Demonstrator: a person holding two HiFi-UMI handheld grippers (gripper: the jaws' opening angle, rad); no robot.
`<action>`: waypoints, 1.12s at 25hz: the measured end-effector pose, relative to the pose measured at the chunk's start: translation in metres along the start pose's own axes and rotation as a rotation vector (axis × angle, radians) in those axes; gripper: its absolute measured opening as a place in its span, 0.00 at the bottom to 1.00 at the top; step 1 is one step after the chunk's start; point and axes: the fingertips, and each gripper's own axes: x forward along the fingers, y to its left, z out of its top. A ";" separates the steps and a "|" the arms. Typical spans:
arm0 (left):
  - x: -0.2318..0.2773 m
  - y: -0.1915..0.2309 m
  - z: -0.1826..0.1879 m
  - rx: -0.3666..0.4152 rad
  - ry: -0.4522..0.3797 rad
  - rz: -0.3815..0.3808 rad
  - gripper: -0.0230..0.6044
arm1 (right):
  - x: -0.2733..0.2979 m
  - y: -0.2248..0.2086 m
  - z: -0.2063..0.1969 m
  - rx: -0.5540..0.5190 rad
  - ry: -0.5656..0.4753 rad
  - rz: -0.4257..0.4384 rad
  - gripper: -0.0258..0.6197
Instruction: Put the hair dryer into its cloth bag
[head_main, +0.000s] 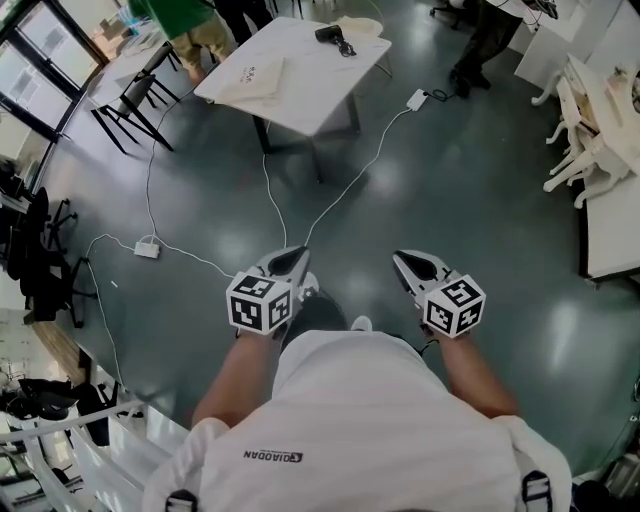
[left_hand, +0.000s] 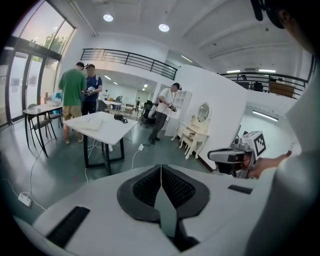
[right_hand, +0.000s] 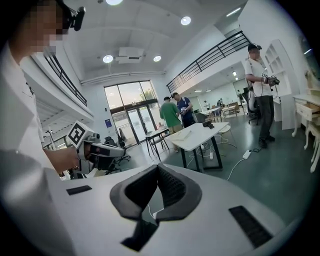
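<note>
Head view: hair dryer (head_main: 333, 37) lies outside cloth bag (head_main: 250, 78), on table (head_main: 322, 85).

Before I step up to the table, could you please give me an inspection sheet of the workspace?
Surface: white table, far ahead.
Job's things: black hair dryer beside pale cloth at the far edge; bag not certain.
Clutter: flat beige piece on the table.
Grippers: left tongs and right tongs both shut, empty.
Cables: white cables trail over the floor to a power strip.
Surroundings: people by the table, chairs, white furniture.
</note>
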 end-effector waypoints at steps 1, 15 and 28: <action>0.004 -0.001 0.001 0.005 0.001 -0.005 0.09 | -0.001 -0.003 -0.003 0.007 0.002 -0.004 0.07; 0.091 0.017 0.043 0.034 0.010 -0.101 0.09 | 0.032 -0.056 0.016 0.009 0.003 -0.058 0.07; 0.156 0.115 0.119 0.002 0.014 -0.080 0.09 | 0.150 -0.119 0.089 -0.005 0.044 -0.026 0.07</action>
